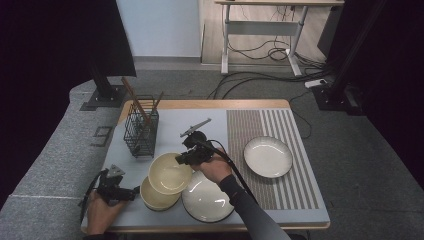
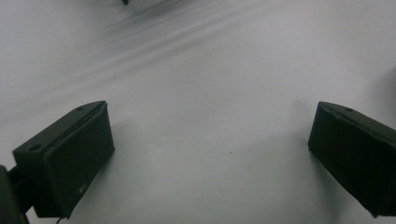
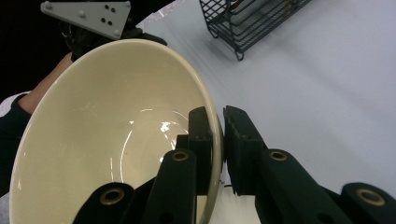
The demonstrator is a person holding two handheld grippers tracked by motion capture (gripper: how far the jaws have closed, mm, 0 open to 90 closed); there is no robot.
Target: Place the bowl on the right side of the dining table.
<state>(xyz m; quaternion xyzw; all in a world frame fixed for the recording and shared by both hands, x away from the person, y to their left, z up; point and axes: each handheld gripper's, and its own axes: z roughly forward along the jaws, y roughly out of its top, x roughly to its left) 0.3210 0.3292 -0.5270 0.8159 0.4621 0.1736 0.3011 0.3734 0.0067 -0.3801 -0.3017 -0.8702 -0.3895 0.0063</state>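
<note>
Right gripper (image 3: 218,135): its two ribbed black jaws are pressed together on the rim of the cream glazed ceramic bowl (image 3: 112,140), one jaw inside the wall and one outside; in the high view this gripper (image 1: 181,159) sits at the bowl's right edge.
Held bowl: deep and round with a smooth, glossy inside that catches the light; it spreads out to the left of the right gripper and is lifted and tilted, overlapping a second bowl below.
Second cream bowl (image 1: 156,200): same glazed finish, resting on the mat just under and ahead of the left gripper's jaws.
Left gripper (image 1: 136,190): jaws spread wide with nothing between them; its own view shows both matte black blocky pads (image 2: 70,158) over a smooth pale surface.
Black wire basket (image 1: 141,130): square mesh with thin rods, brown wooden sticks leaning in it, beyond both grippers.
White round plate with dark rim (image 1: 207,200): glossy and flat, directly below the right hand.
White ribbed plate (image 1: 268,156): shallow, well off to the right gripper's right, lying on the striped woven mat (image 1: 290,190).
Table surface (image 1: 170,117): smooth pale blue-grey mat.
</note>
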